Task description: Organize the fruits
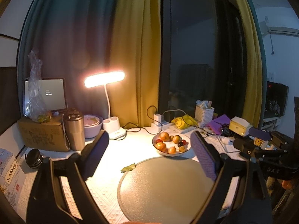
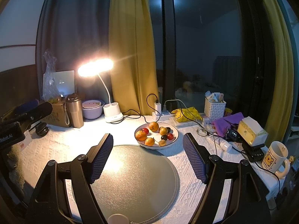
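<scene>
Jaws spread wide on both the left gripper (image 1: 149, 155) and right gripper (image 2: 147, 156), nothing held. Below them, a grey round mat (image 2: 130, 183) lies bare. Beyond it, every fruit (image 2: 155, 133), oranges and small dark ones, sits in the white plate (image 2: 175, 138): gathered up, or awaiting sorting.
</scene>
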A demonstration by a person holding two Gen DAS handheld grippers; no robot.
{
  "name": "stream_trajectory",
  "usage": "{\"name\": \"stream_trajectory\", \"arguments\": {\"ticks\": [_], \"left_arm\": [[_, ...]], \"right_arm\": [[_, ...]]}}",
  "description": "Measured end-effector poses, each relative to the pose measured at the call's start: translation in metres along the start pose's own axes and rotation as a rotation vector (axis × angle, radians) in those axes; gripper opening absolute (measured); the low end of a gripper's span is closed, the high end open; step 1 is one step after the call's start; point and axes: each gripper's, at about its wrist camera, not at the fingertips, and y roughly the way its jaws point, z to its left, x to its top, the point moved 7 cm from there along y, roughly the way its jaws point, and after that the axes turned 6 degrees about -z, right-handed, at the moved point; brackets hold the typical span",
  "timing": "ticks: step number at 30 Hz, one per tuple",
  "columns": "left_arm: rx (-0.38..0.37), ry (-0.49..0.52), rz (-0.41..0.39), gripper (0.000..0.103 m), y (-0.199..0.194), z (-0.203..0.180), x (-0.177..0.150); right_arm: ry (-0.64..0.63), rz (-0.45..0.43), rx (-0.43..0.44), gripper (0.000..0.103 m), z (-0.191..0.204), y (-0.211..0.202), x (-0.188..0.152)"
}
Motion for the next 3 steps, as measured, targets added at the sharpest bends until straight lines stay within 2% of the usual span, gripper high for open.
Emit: {"name": "stream_trajectory", "arguments": {"ticks": [3], "left_arm": [[-0.004,0.001,0.009,0.090,0.0005,-0.0009,-0.0010]], "right_arm": [[0.000,0.003,0.001,0.080,-0.0003,0.0003,-0.0008]]}}
